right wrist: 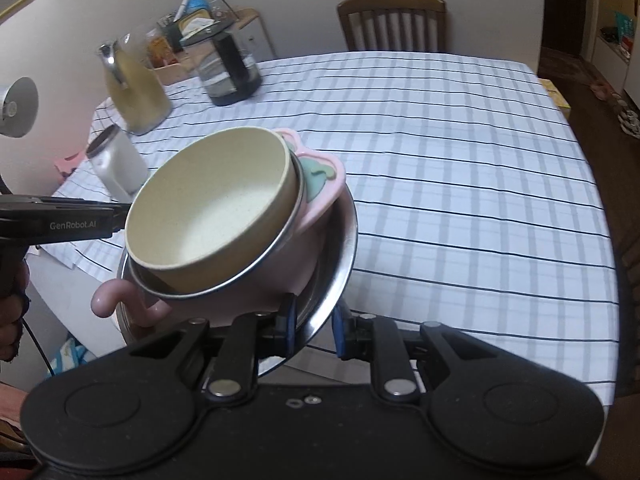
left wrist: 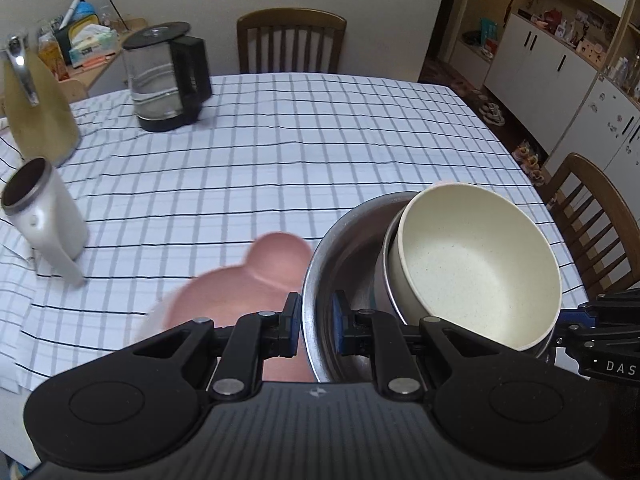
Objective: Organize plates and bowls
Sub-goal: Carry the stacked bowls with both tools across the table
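Both tongs, left (left wrist: 316, 326) and right (right wrist: 314, 330), clamp a tilted steel plate's (right wrist: 344, 256) opposite rims above the checked surface (left wrist: 320, 140); a cream bowl (right wrist: 212, 216) is nested inside a pink bowl (right wrist: 288, 268) on it.

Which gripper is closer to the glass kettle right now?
Left. The left gripper and the right gripper clamp opposite rims of the steel plate; the glass kettle stands on the left gripper's side, far across the table.

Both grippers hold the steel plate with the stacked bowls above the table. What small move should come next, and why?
Probably lower the stack gently and level onto the bare checked tablecloth. The left gripper and right gripper each pinch the rim of the steel plate, and the cream bowl and pink bowl on it lean, so they could slide.
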`<move>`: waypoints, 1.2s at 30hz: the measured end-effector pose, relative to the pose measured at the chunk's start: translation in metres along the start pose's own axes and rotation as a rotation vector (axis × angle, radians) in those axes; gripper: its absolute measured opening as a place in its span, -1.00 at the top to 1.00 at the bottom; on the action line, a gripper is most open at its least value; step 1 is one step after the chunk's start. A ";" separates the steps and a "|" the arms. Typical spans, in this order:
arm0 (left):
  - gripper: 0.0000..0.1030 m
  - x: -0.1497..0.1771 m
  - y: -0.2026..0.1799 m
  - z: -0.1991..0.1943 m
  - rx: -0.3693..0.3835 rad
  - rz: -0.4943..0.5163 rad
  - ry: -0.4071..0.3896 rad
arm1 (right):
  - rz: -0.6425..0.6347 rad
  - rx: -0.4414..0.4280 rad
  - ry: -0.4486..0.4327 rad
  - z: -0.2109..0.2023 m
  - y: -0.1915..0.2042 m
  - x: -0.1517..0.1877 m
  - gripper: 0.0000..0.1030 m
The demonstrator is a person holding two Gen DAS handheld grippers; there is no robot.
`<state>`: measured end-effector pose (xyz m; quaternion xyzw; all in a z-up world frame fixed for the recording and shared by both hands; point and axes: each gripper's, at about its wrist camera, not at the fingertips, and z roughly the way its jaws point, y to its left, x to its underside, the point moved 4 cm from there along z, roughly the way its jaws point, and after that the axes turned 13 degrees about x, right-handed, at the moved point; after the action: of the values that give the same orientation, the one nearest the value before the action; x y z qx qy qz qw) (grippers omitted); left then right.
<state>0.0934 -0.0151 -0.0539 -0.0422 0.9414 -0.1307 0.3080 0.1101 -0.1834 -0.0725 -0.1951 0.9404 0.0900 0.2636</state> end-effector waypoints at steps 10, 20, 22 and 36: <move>0.71 0.006 0.085 -0.021 0.002 0.031 0.028 | 0.034 -0.002 0.000 0.028 0.096 -0.006 0.63; 0.71 0.016 0.116 -0.013 0.026 0.054 0.058 | 0.044 0.029 0.041 0.057 0.139 0.001 0.63; 0.71 0.017 0.118 -0.010 0.030 0.059 0.059 | 0.040 0.039 0.048 0.062 0.142 0.002 0.63; 0.75 0.025 0.128 0.012 0.031 0.056 0.105 | 0.024 0.079 0.105 0.081 0.147 0.009 0.62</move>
<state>0.0803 0.1017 -0.1125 -0.0040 0.9549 -0.1387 0.2626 0.0797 -0.0311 -0.1355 -0.1779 0.9580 0.0458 0.2203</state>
